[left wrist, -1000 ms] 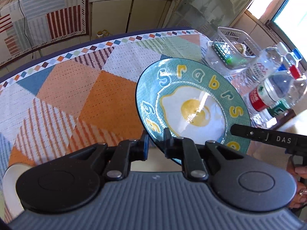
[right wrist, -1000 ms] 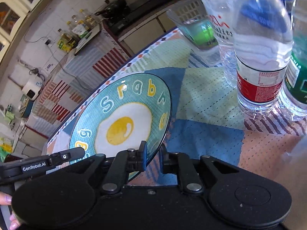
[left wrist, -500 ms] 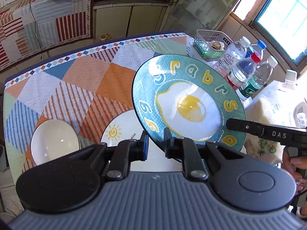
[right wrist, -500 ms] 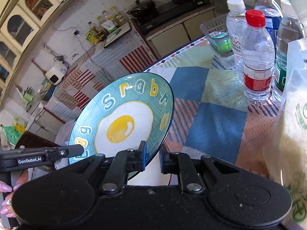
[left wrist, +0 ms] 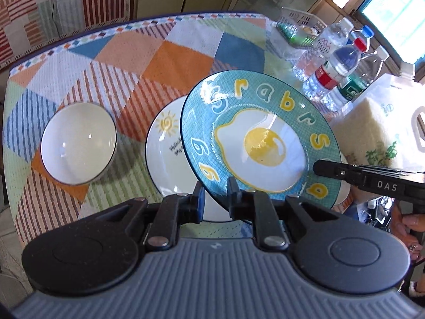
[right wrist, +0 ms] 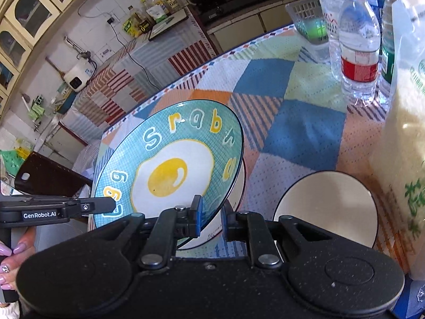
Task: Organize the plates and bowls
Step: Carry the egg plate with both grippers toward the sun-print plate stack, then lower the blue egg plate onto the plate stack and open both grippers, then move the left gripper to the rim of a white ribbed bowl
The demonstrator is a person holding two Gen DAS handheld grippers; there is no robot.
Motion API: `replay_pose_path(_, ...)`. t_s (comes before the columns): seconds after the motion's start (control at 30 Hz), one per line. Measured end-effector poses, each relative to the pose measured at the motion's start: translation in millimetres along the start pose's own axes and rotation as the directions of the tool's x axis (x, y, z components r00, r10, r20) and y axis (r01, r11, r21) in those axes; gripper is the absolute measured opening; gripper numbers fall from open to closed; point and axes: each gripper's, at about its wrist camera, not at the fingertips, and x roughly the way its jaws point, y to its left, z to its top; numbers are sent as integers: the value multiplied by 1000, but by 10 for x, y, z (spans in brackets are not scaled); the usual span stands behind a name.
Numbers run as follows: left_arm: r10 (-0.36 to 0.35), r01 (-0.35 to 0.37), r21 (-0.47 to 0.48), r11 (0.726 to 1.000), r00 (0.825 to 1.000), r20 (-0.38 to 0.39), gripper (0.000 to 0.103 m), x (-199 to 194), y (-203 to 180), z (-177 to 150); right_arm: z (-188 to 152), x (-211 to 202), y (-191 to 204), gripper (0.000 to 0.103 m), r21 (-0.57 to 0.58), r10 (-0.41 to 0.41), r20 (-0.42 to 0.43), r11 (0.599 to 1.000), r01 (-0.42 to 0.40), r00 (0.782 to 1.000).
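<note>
Egg plate (left wrist: 261, 143) tilted, face twd cams.

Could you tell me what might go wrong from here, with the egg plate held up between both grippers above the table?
1. The egg plate is tilted and pinched only at its rim by the left gripper and right gripper; it might slip or twist out.
2. It hangs over the white sun plate; a drop could chip both.
3. The water bottles and rice bag stand nearby; a wide swing might knock them.
</note>
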Motion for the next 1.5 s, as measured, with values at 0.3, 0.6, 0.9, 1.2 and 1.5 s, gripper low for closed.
replay_pose_path(0.3, 6, -10, -55, 998, 997, -78, 15, 312, 209, -72, -74, 391, -56, 18, -1, -14, -91, 1000, 14, 996)
replay_pose_path(0.6, 30, -38, -64, 997, 993, -118, 17, 464, 297, -26, -92, 577, 73, 21, -85, -97, -104, 993, 88, 990)
replay_pose_path(0.9, 57, -68, -69, 995, 988, -146, 20, 601, 331, 27, -60, 639, 292, 23, -209, -201, -68, 961, 183, 977)
replay_pose_path(1.2, 111, -118, -30, 993, 978, -177, 21, 706, 244, 40, -197, 835, 510, 33, -341, -385, -28, 871, 353, 922)
replay_pose_path(1.5, 160, -160, 11, 987, 979, -125, 22, 447, 197, -49, -279, 797, 649, 37, -390, -445, 83, 809, 440, 892)
